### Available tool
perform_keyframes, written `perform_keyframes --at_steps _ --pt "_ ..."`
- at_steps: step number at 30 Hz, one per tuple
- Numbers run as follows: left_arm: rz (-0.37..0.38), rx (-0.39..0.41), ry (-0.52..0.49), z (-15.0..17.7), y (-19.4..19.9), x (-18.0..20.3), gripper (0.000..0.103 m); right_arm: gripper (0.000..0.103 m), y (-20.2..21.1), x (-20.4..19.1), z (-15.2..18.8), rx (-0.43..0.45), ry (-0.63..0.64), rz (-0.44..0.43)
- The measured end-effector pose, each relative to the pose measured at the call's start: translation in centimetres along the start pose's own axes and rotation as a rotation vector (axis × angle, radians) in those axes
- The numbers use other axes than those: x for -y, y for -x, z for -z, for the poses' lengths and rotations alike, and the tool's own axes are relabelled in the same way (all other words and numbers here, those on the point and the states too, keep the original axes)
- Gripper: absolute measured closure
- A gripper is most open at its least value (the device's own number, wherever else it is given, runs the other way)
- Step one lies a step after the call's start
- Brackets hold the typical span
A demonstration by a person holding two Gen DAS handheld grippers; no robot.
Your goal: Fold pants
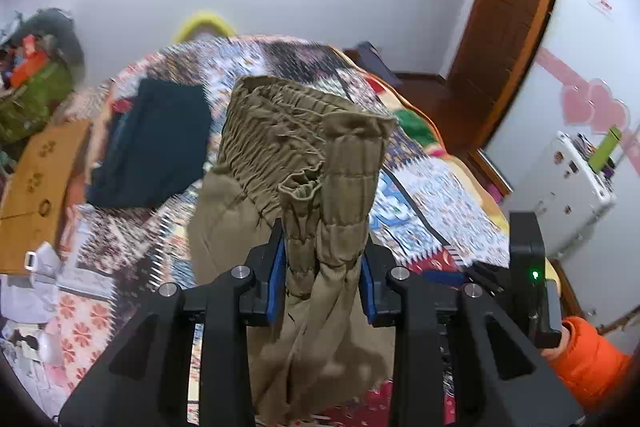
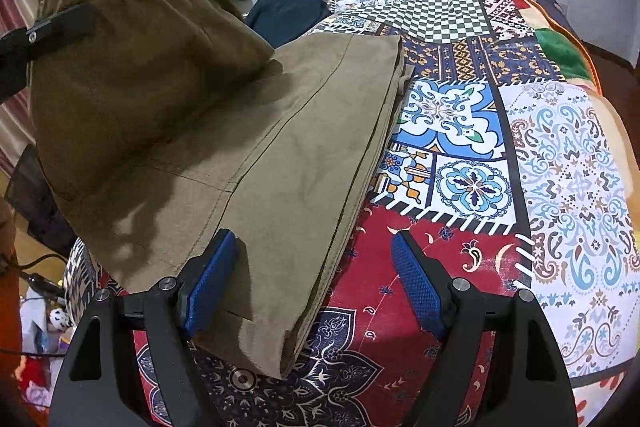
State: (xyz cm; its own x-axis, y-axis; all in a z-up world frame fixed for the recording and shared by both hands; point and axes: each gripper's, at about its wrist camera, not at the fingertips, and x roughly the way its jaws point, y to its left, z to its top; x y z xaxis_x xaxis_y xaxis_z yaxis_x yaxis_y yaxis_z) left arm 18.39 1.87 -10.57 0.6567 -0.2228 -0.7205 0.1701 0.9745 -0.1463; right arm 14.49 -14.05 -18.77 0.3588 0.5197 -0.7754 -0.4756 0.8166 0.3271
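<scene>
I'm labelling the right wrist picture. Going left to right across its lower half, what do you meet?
Left blue finger pad → folded edge of the khaki pants → red paisley patch of the bedspread → right blue finger pad → white and blue paisley patch.

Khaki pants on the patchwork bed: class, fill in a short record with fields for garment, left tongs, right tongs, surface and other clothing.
garment: khaki pants, legs flat on the bed, waistband end lifted
left tongs: clamped on the bunched waistband
right tongs: open above the leg fabric, gripping nothing
surface: patchwork bedspread
other clothing: dark folded garment lying beyond the pants
</scene>
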Motion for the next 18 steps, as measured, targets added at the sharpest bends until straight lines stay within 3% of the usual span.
perform_keyframes --at_steps 3,5,7,9,15,18 --pt "0.012 -0.032 -0.029 0.7 -0.8 0.9 0.070 0.026 0.0 0.1 0.0 0.002 0.000 -0.001" --pt "0.038 -0.058 -0.036 1.0 -1.0 1.3 0.057 0.026 0.0 0.1 0.0 0.002 0.000 -0.001" --pt "0.069 -0.076 -0.032 1.3 -1.1 1.5 0.038 0.026 0.0 0.1 0.0 0.004 0.003 0.001" --pt "0.075 -0.073 -0.041 1.5 -0.8 1.7 0.029 0.026 0.1 -0.1 0.0 0.006 0.007 0.006" --pt "-0.047 0.003 -0.093 0.7 0.4 1.0 0.013 0.026 0.2 -0.4 0.3 0.012 0.020 0.021" --pt "-0.109 0.023 -0.082 -0.6 -0.2 -0.8 0.010 0.026 0.4 -0.3 0.4 0.009 0.011 0.016"
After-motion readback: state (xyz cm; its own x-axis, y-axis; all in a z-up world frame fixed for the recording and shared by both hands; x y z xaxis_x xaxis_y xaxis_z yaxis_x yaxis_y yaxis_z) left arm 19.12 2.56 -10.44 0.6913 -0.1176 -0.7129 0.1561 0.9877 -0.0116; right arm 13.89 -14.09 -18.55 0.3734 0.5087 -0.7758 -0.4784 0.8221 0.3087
